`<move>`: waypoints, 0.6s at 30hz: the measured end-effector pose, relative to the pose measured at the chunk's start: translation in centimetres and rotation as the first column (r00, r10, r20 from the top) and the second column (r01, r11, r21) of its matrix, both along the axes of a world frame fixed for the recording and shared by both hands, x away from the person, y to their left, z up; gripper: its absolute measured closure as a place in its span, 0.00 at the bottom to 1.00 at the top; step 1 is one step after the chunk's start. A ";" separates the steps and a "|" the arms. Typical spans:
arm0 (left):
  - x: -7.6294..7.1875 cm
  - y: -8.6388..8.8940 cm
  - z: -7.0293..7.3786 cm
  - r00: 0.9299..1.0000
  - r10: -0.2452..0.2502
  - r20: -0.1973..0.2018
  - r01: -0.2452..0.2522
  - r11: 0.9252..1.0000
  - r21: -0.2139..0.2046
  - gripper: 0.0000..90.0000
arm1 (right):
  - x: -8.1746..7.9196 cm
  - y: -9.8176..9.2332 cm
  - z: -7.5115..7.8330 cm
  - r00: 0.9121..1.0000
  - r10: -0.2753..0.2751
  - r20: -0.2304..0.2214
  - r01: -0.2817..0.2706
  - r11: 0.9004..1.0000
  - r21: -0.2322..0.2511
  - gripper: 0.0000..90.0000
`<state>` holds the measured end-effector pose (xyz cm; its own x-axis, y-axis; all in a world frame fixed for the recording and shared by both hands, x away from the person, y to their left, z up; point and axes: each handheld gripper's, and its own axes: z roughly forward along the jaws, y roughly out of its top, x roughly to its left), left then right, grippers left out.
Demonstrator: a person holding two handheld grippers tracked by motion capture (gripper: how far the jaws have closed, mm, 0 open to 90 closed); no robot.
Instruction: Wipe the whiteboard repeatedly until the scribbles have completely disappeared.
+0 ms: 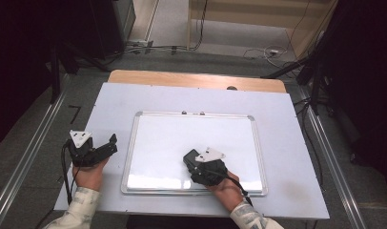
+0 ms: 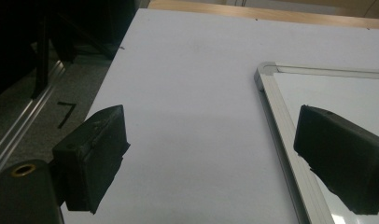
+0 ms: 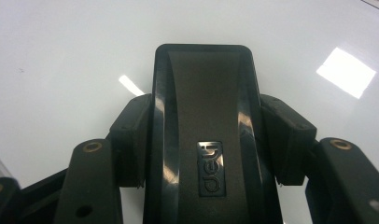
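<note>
Clamped between our right gripper's (image 3: 204, 135) fingers (image 3: 131, 140), a black eraser (image 3: 204, 107) is lying flat on the whiteboard (image 1: 148, 143), apparently for wiping, while our left gripper (image 2: 211, 158) is waiting, fingers spread and empty, over the desk (image 1: 110, 100) just beside the frame.

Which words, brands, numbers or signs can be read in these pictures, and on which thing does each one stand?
"deli": small silver badge on the black whiteboard eraser, held between the jaws of the right gripper.
"7": dark mark on the grey floor left of the table; it may be a plain tape mark and not a number.
The whiteboard has no writing on it.
</note>
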<state>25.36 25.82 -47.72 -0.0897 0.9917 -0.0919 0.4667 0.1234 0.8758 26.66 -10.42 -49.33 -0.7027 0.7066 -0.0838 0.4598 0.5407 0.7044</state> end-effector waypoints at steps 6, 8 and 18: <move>0.0 -0.1 0.0 1.000 -0.003 0.001 0.003 1.000 0.000 0.11 | 0.2 -1.3 0.0 1.000 -0.017 0.001 0.017 1.000 0.000 0.44; 0.0 -0.1 0.0 1.000 0.000 0.001 0.000 1.000 0.000 0.11 | 0.2 -1.7 0.0 1.000 -0.023 0.003 0.023 1.000 0.001 0.44; 0.0 -0.1 0.0 1.000 0.001 -0.002 -0.001 1.000 0.000 0.11 | 0.5 -3.5 0.0 0.999 -0.054 0.000 0.054 0.999 -0.003 0.44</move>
<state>25.35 25.73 -47.75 -0.0904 0.9917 -0.0914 0.4682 0.1234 0.8750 27.17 -13.94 -49.28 -0.6636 0.7431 -0.0859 0.4885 0.5174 0.7026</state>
